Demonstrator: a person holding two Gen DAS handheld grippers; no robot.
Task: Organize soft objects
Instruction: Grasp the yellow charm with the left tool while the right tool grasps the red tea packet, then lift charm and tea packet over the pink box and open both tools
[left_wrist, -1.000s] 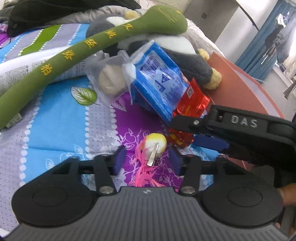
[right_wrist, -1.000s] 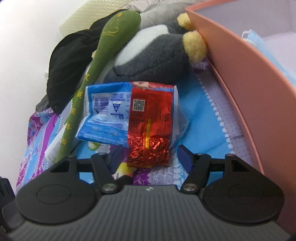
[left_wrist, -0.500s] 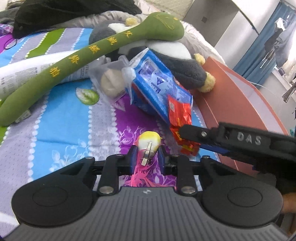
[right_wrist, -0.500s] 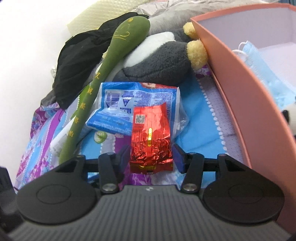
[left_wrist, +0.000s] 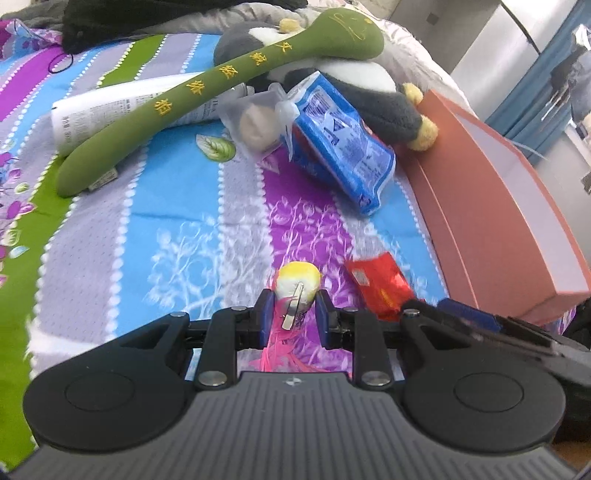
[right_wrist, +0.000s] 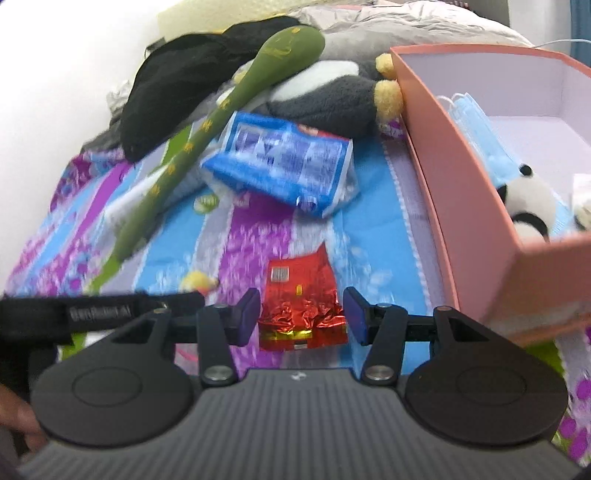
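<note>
Both grippers are holding stuff right now: right gripper (right_wrist: 302, 317) is clamped on a crinkly red foil packet (right_wrist: 301, 306), left gripper (left_wrist: 293, 320) is pinched narrow on a small yellow-white fuzzy toy (left_wrist: 297, 286) with pink feathers and a metal clip. Each sits just above the striped floral bedspread (left_wrist: 177, 236). Going big to small, the pink box (right_wrist: 465, 206) has its open side wall right beside the packet, then the green plush stick (left_wrist: 207, 96) and blue pouch (left_wrist: 340, 147) further back, with bare sheet between.
</note>
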